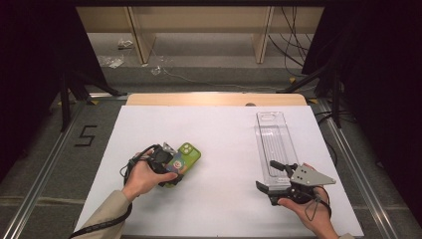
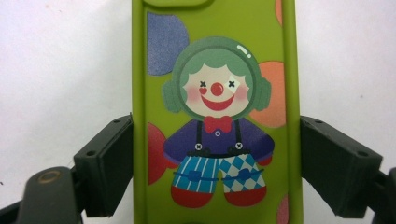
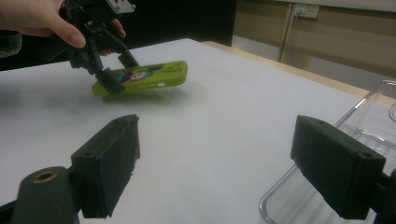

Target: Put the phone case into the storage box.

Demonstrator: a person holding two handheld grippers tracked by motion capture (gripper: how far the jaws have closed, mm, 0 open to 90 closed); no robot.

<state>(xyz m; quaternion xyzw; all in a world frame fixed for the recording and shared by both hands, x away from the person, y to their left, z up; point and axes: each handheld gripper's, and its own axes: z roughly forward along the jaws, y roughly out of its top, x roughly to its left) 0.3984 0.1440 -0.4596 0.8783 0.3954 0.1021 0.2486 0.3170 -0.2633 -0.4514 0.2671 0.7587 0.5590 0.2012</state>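
The green phone case [image 2: 217, 112] sits squarely between the left gripper [image 1: 166, 167] fingers [image 2: 105, 170], clown print facing up, both pads pressed against its long edges and its far end lifted off the white table [image 1: 219, 144]. Over to the right gripper [image 1: 275, 181]: fingers [image 3: 108, 168] spread wide, holding nothing, with the clear plastic tray [image 3: 327, 186] just beside the outer finger.

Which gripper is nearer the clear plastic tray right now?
The right gripper. It sits open at the near end of the clear plastic tray, one jaw beside its edge. The left gripper is far across the table, clamped on the green phone case.
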